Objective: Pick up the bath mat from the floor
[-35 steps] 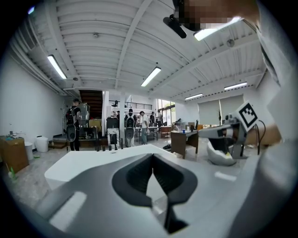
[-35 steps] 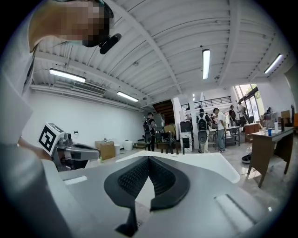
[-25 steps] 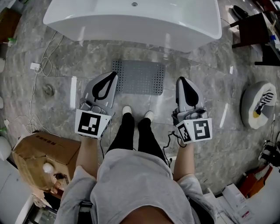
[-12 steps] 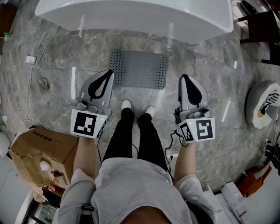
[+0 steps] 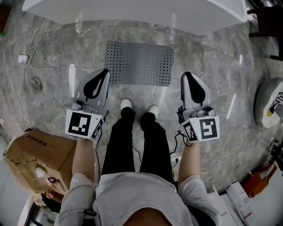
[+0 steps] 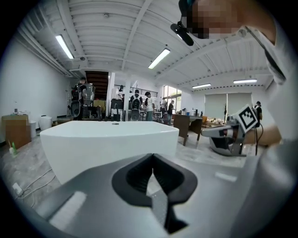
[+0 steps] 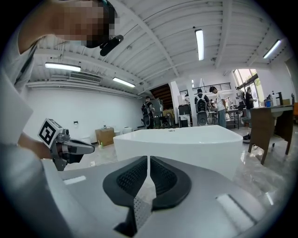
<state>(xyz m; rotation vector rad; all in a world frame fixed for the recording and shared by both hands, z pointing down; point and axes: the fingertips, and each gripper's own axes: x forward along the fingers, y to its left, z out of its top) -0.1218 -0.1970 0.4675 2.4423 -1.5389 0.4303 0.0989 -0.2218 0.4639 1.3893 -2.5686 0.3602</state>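
Lowered near bath mat [image 5: 139, 64]: left tool [image 5: 105, 71] clenched; right tool [image 5: 185, 74], empty, just opening.

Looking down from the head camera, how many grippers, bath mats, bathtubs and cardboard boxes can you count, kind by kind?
Grippers: 2, the left gripper shut, the right gripper with jaws that have just been opening a crack, nothing between them
Bath mat: 1
Bathtub: 1
Cardboard box: 1
Total: 5
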